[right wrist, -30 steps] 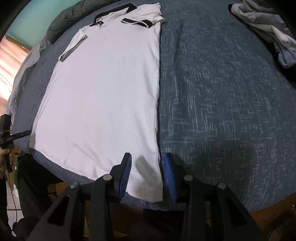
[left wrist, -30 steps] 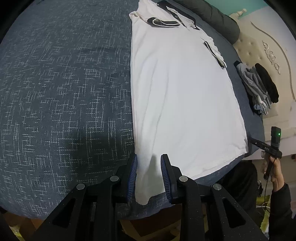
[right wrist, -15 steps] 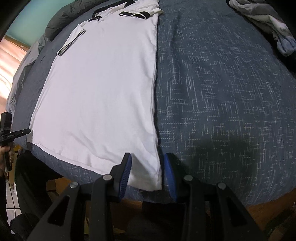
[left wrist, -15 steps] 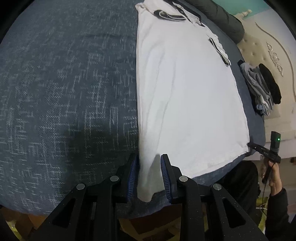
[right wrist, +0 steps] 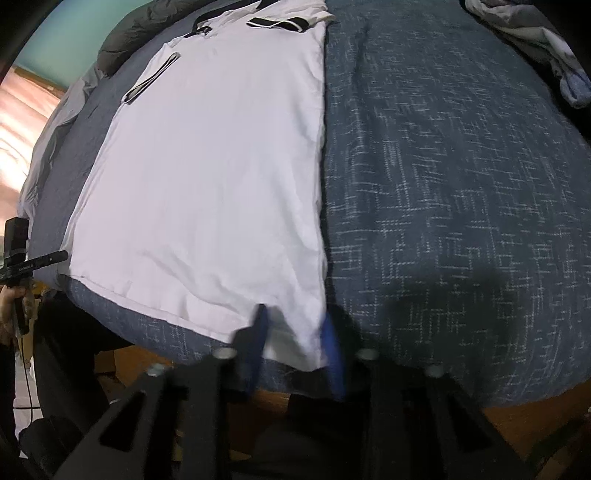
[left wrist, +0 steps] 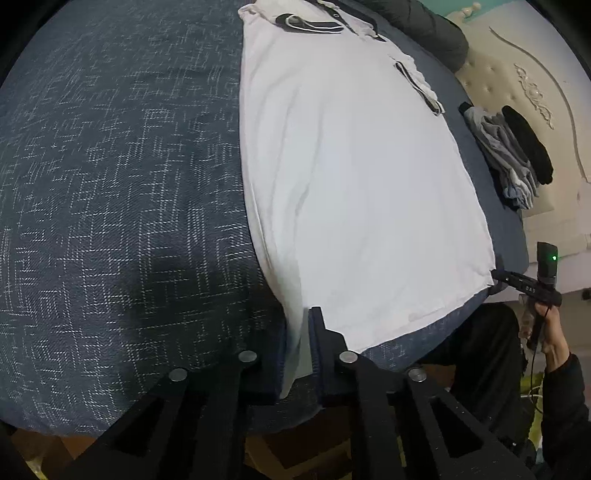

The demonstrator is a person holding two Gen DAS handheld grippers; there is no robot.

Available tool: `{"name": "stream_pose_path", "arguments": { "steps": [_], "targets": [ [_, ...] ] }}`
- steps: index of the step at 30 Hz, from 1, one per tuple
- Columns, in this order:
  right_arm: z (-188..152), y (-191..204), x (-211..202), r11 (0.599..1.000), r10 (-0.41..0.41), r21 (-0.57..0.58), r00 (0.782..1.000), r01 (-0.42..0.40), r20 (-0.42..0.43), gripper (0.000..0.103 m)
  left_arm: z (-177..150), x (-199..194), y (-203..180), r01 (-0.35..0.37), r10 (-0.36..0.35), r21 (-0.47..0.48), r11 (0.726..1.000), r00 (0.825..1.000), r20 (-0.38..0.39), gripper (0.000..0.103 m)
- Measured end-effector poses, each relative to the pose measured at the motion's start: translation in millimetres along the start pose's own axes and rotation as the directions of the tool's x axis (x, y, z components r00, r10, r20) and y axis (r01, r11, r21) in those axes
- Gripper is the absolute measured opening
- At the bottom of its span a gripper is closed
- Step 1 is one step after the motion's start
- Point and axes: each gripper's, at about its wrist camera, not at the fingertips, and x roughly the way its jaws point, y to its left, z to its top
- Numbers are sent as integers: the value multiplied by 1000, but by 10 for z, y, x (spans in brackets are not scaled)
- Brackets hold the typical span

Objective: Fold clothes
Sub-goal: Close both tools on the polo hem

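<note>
Left hand-held gripper [left wrist: 298, 332] clenched on near hem corner of white shirt [left wrist: 354, 177]. Right hand-held gripper [right wrist: 293, 343] straddled other hem corner, fingers apart, cloth between, not yet pinched. Shirt lay lengthwise on bed [left wrist: 122, 177], sleeves folded in, collar far; length fold remained. Grey clothes pile [left wrist: 506, 155] far right. Versus second earlier: left fingers narrowed onto cloth, edge lifted; right pushed further over hem.

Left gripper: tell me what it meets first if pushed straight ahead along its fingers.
The left gripper already has the bottom corner of the white polo shirt between its fingers. Going on, it would likely ride up the shirt's folded side edge over the blue bedspread, toward the black-trimmed sleeve.
</note>
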Motion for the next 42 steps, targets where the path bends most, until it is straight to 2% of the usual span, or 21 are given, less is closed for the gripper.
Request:
{"name": "stream_pose_path", "arguments": {
  "steps": [3,9,17,24,32,42],
  "targets": [
    [-12,89,8,999,27,-17,1000,-27,6,6,6,-49,-30,-2,2,16,1000,1000,14,4],
    [24,117,-205,996,88,-18,993,-87,73,5,63,-201,-95,11,-13,39,999,998,54,3],
    [442,59,-561,986,169,-27,973,-167,154,5,327,-315,-260,35,-42,54,998,992,118,3],
    [764,59,-842,982,188,-35,960,-185,206,5,676,-465,-438,67,-76,55,996,979,188,3],
    [1314,90,-1054,981,194,-56,948,-185,251,5,1152,-709,-433,83,-93,50,995,964,249,3],
    [1990,-28,-1143,981,192,-42,936,-188,296,5,1827,-795,-442,84,-94,46,995,954,285,3]
  ]
}}
